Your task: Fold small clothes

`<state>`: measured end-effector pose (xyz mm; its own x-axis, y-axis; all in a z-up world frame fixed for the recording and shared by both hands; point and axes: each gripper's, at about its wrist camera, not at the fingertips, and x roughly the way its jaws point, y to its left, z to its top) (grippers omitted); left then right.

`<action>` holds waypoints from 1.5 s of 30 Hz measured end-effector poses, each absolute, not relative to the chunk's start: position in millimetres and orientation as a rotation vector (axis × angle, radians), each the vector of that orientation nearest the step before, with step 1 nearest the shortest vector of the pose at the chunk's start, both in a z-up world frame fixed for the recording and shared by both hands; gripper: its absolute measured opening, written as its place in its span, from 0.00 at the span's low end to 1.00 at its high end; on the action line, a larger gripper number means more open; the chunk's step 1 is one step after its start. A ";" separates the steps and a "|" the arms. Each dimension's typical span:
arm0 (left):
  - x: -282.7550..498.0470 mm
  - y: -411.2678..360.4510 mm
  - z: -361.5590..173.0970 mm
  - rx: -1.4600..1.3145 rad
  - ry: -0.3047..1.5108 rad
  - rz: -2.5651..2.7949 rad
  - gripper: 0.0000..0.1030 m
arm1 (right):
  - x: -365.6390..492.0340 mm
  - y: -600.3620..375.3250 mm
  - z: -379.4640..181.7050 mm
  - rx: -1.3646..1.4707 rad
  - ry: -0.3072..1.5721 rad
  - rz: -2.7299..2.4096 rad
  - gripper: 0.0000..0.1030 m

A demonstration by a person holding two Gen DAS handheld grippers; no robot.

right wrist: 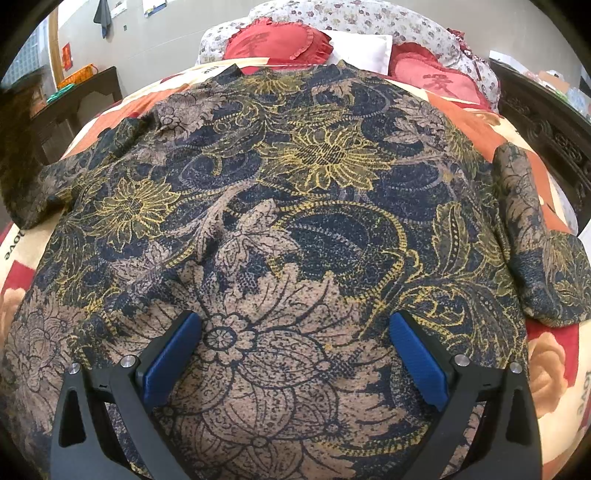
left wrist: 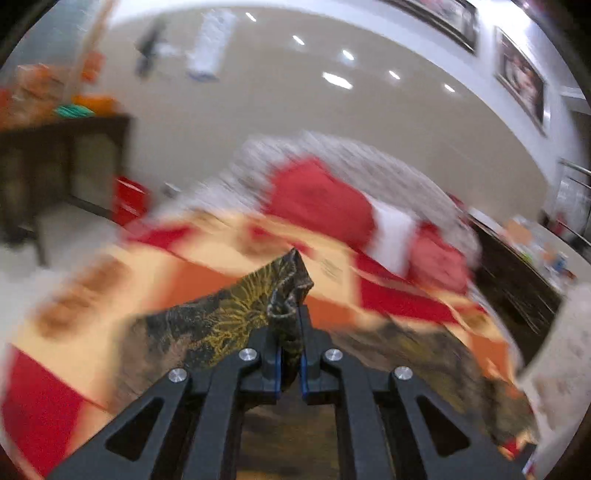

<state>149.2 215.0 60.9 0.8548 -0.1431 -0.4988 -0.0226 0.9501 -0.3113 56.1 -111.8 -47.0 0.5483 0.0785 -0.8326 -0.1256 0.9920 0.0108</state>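
My left claw (left wrist: 290,332) is closed on a bunched fold of the garment (left wrist: 221,317); the blue pads (left wrist: 303,373) press the cloth from both sides, and the pinched edge rises to a peak just above the fingertips at the centre of the left wrist view. The garment (right wrist: 295,206) is a thin, soft woven fabric printed with a dense floral pattern: dark navy ground, tan petals, and yellow outlined sunflowers. In the right wrist view it lies spread flat with shallow wrinkles across most of the frame, its collar end toward the upper centre and one short sleeve (right wrist: 539,251) folded along the right edge. My right claw (right wrist: 295,350) stands open above the lower centre of the garment, its ribbed blue pads (right wrist: 173,358) wide apart with a large tan flower of the print between them; I cannot tell whether the fingertips touch the cloth. The garment rests on a bed whose cover (right wrist: 550,365) is plush, printed in red, cream and orange blocks with roses. At the upper centre of the frame lie two red heart-shaped ruffled cushions (right wrist: 273,42) beside a white pillow (right wrist: 364,50), backed by a small-flowered quilt (right wrist: 369,18). A dark wooden side table (right wrist: 88,92) stands at the upper left. The left wrist view is heavily motion-blurred.
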 end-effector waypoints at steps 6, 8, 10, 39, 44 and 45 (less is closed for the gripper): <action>170.2 116.2 -21.0 -0.237 0.742 -0.191 0.09 | 59.4 -115.5 -29.9 -0.054 1.043 0.137 0.92; 168.9 102.0 -45.0 -0.231 0.822 -0.223 0.26 | 61.5 -120.2 -15.9 -0.042 1.027 0.149 0.88; 160.2 96.5 -53.0 -0.216 0.860 -0.245 0.45 | 67.0 -124.7 -0.8 -0.027 0.989 0.148 0.88; 91.9 173.2 -73.8 -0.267 0.828 0.055 0.67 | 196.4 -30.9 -56.3 0.403 1.020 0.676 0.09; 92.7 171.1 -74.0 -0.251 0.833 0.062 0.67 | 181.7 -73.8 -37.2 0.399 0.961 0.561 0.08; 92.9 170.6 -73.9 -0.248 0.834 0.063 0.67 | 178.7 -86.4 -34.3 0.397 0.954 0.532 0.08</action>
<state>92.9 170.6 -73.9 0.6715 -0.0415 -0.7398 -0.1530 0.9692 -0.1933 178.7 -86.4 -34.3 0.4675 0.5891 -0.6591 -0.2508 0.8034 0.5401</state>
